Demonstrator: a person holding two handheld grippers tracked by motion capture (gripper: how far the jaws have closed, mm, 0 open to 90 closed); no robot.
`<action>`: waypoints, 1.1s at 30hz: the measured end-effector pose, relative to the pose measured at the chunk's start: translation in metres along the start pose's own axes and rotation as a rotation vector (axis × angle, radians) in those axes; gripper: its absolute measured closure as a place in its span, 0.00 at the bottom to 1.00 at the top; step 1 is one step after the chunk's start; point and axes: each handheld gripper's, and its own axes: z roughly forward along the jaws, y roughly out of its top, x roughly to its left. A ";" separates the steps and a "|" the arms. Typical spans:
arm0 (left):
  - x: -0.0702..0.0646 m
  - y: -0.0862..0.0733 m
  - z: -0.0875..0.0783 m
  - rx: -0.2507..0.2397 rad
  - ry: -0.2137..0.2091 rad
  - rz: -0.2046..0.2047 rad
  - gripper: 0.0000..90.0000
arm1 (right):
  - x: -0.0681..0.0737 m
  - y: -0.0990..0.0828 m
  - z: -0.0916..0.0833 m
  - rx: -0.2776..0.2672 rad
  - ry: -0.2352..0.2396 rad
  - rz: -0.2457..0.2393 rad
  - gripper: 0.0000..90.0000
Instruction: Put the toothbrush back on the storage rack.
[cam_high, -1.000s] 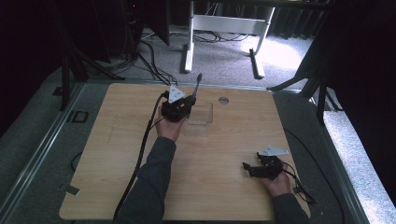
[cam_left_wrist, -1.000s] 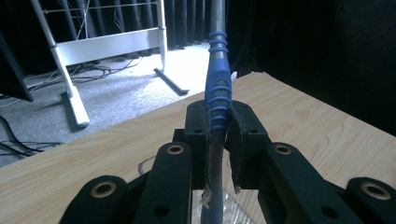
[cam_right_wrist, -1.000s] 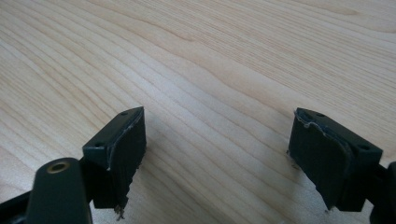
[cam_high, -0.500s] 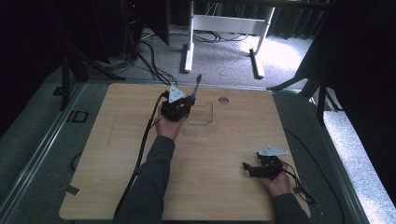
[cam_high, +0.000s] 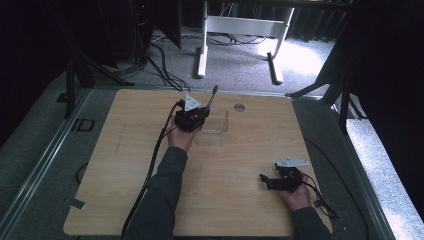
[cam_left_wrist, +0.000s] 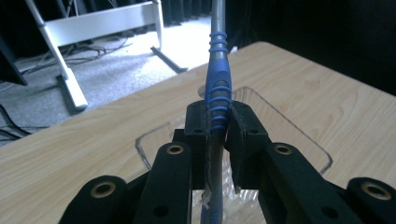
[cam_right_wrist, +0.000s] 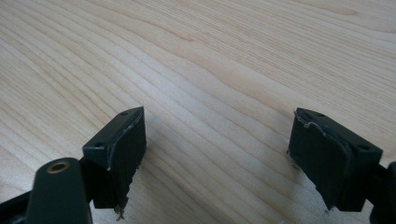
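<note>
The left hand-held gripper (cam_left_wrist: 218, 140) squeezes a toothbrush (cam_left_wrist: 218, 88) above the clear tray (cam_left_wrist: 299, 135) to drop it in, while the right hand-held gripper (cam_right_wrist: 217, 158) rests released.

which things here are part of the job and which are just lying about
In the job:
- toothbrush, blue-gripped, clamped in the left hand-held gripper
- clear tray, just below the toothbrush

Lying about:
- right hand-held gripper, open, resting on bare table
- round hole near the far edge of the table
- white stand on the floor beyond
</note>
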 end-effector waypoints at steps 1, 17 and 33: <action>0.001 -0.001 0.001 0.014 -0.006 0.000 0.88 | 0.000 0.000 0.000 0.000 0.000 0.000 0.21; -0.007 -0.007 -0.002 0.133 -0.024 0.089 0.71 | 0.000 0.000 0.000 0.001 0.000 0.001 0.21; 0.030 -0.027 -0.039 0.039 0.136 -0.075 0.46 | 0.000 0.000 0.000 0.001 0.001 0.001 0.21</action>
